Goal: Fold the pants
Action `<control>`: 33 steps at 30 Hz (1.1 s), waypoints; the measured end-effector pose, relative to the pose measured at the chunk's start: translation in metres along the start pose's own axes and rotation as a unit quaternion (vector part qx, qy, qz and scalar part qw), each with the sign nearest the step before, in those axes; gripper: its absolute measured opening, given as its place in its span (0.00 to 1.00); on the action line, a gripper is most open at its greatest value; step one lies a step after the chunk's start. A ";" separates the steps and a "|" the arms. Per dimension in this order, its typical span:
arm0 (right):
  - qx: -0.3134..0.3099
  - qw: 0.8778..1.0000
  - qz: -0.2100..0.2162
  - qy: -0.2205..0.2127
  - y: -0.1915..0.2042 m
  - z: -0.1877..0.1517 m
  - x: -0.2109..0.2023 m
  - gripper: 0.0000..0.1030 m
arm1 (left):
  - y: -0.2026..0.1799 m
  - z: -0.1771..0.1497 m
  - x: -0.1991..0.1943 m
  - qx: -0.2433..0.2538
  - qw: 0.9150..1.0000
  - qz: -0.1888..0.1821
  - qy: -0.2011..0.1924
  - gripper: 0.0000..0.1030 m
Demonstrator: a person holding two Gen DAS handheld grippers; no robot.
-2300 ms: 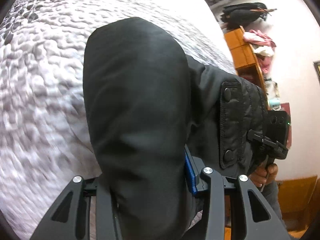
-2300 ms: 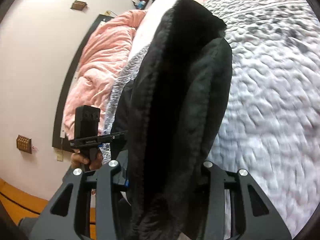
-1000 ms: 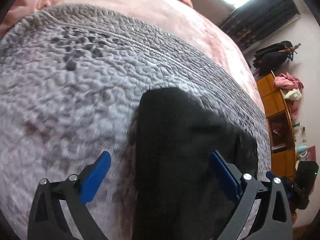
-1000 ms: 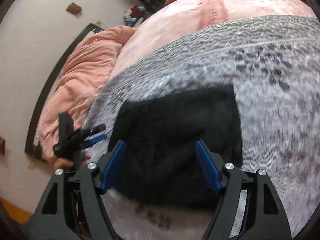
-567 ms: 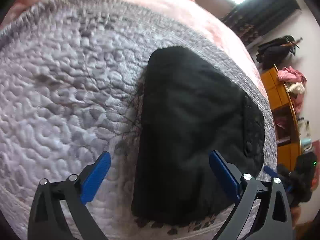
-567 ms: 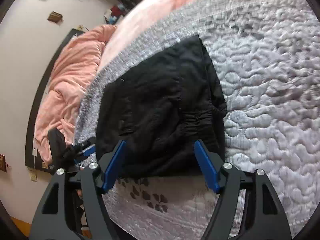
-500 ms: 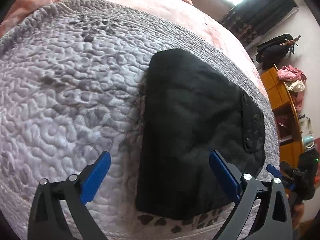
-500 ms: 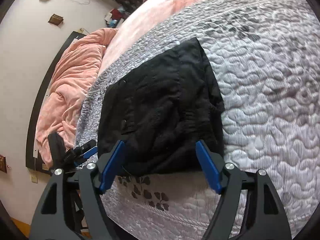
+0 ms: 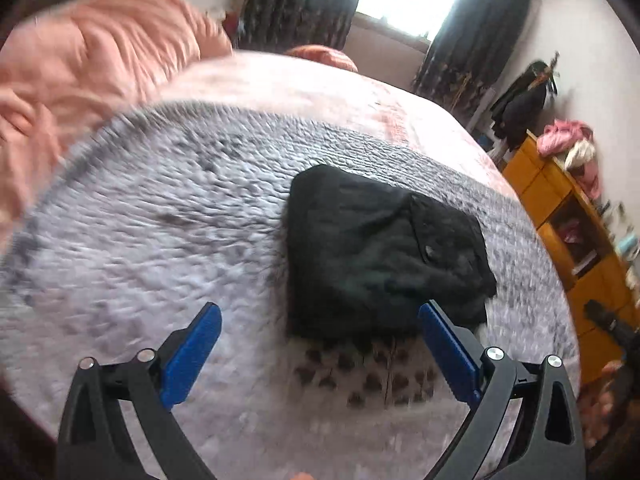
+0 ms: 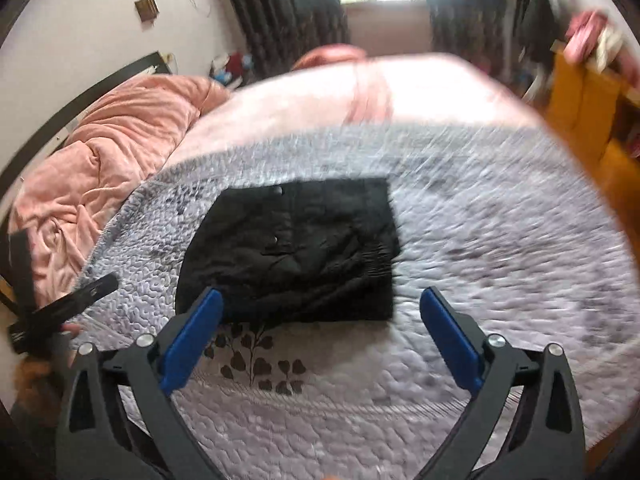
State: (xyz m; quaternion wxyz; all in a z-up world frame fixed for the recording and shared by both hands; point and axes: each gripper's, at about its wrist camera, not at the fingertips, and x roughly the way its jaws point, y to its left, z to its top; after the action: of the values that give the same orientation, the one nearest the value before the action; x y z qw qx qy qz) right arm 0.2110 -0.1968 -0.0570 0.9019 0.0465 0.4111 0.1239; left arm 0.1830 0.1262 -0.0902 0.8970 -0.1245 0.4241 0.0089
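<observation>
The black pants (image 9: 376, 256) lie folded into a compact rectangle on the grey quilted blanket (image 9: 160, 232); the same pants (image 10: 296, 252) show a snap flap on top in the right wrist view. My left gripper (image 9: 320, 320) hangs above the blanket's near edge, open, with nothing between its blue pads. My right gripper (image 10: 322, 312) is also back from the pants, its jaws opening to full width and empty. The other gripper (image 10: 60, 308) and a hand show at the left edge of the right wrist view.
A rumpled pink duvet (image 10: 104, 152) lies at the bed's left side, with a pink sheet (image 9: 320, 92) beyond the blanket. An orange shelf unit (image 9: 580, 236) with clothes on top stands at the right. Dark curtains (image 10: 280, 12) frame a bright window.
Both grippers let the pants down onto the blanket, opened, then drew back and up; the folded pants now sit farther off and smaller. The right jaws have spread wider.
</observation>
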 end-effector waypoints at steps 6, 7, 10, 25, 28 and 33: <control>0.000 0.998 -0.061 -0.012 0.034 -0.031 -0.091 0.97 | -0.019 -0.032 -0.126 0.029 0.996 0.042 -0.075 0.96; -0.005 0.998 -0.061 -0.023 0.041 -0.036 -0.107 0.97 | -0.024 -0.038 -0.151 0.031 0.994 0.049 -0.088 0.96; -0.027 0.996 -0.075 -0.045 0.060 -0.051 -0.151 0.97 | -0.045 -0.056 -0.198 0.051 0.990 0.070 -0.111 0.96; -0.057 0.993 -0.071 -0.079 0.092 -0.110 -0.248 0.97 | -0.072 -0.121 -0.253 0.071 0.994 0.064 -0.059 0.96; -0.060 0.992 -0.074 -0.085 0.095 -0.112 -0.255 0.97 | -0.074 -0.122 -0.261 0.076 0.992 0.072 -0.077 0.96; -0.054 0.992 -0.070 -0.089 0.094 -0.110 -0.256 0.97 | -0.071 -0.119 -0.265 0.060 0.995 0.021 -0.079 0.96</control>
State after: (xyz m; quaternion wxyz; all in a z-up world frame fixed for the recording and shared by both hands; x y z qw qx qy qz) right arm -0.0511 -0.1751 0.0752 0.9425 -0.0201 0.3244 0.0775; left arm -0.0677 0.0536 0.0548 0.9331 -0.0608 0.3543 0.0118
